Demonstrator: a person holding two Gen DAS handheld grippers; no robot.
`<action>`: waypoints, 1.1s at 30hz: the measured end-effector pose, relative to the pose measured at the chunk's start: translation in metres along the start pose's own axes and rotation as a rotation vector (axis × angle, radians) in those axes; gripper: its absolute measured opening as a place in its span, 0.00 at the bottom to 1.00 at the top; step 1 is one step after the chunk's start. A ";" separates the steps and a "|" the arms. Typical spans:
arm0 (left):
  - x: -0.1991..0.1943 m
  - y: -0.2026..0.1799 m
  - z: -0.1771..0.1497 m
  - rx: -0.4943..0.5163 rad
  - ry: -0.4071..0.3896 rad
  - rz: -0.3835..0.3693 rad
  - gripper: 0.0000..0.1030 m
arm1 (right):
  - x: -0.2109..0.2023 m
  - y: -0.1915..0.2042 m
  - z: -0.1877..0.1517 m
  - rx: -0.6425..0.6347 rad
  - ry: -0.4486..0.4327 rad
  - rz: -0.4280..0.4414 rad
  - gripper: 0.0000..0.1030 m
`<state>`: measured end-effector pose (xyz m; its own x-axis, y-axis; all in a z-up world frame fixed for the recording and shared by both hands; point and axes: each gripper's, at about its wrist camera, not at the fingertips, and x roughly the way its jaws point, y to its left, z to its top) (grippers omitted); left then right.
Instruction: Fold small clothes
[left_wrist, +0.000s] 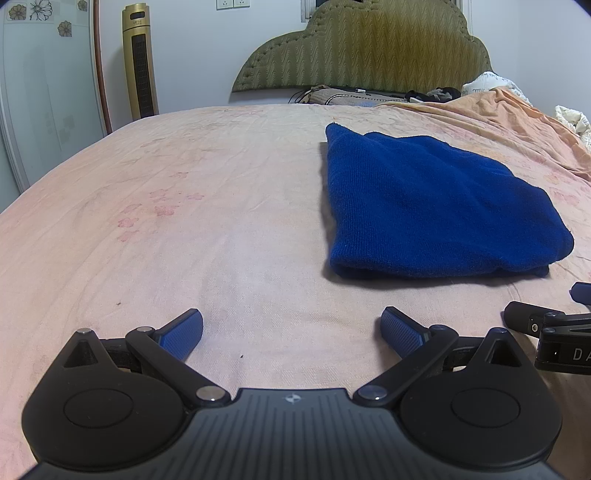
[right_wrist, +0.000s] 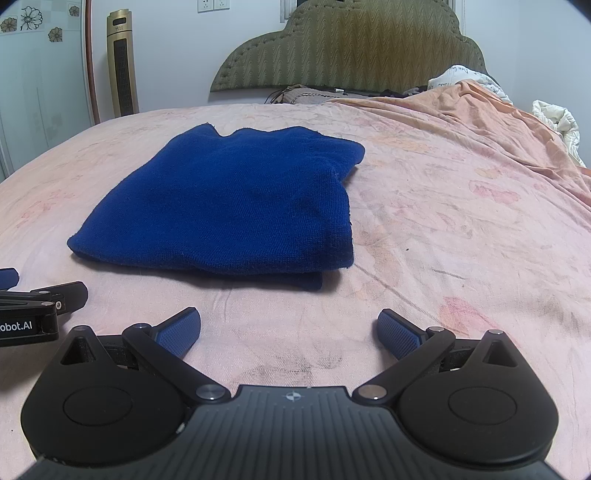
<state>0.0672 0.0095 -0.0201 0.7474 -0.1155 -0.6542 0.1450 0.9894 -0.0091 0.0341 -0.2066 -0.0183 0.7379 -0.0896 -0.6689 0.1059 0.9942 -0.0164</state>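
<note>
Currently the left claw (left_wrist: 291, 332) is hanging released just above the bed, its blue-padded fingers spread wide and gripping nothing, and the right claw (right_wrist: 289, 331) is sitting beside it in the same released, empty state. Ahead of the left claw and off to its right, and ahead of the right claw slightly to its left, the dark blue knitted garment (right_wrist: 236, 206) is lying in a thick folded bundle, clear of both claws. Its near edge is looking rounded and layered, soft and slightly fuzzy. Beneath everything the pink floral bedsheet (left_wrist: 184, 229) is wrinkling loosely. The risk, as I judge it, is pinching only the top layer, or snagging the slack sheet along with it, dragging the fold apart.
</note>
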 end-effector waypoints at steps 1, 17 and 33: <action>0.000 0.000 0.000 0.000 0.000 0.000 1.00 | 0.000 0.000 0.000 0.000 0.000 0.000 1.00; 0.001 0.000 0.001 -0.007 0.000 0.007 1.00 | 0.000 0.002 0.000 0.001 0.001 0.001 1.00; 0.002 0.001 0.001 -0.006 0.001 0.007 1.00 | 0.000 0.001 0.000 0.002 0.001 0.002 1.00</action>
<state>0.0695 0.0105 -0.0201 0.7477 -0.1082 -0.6551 0.1356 0.9907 -0.0089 0.0341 -0.2055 -0.0183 0.7373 -0.0877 -0.6699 0.1060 0.9943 -0.0134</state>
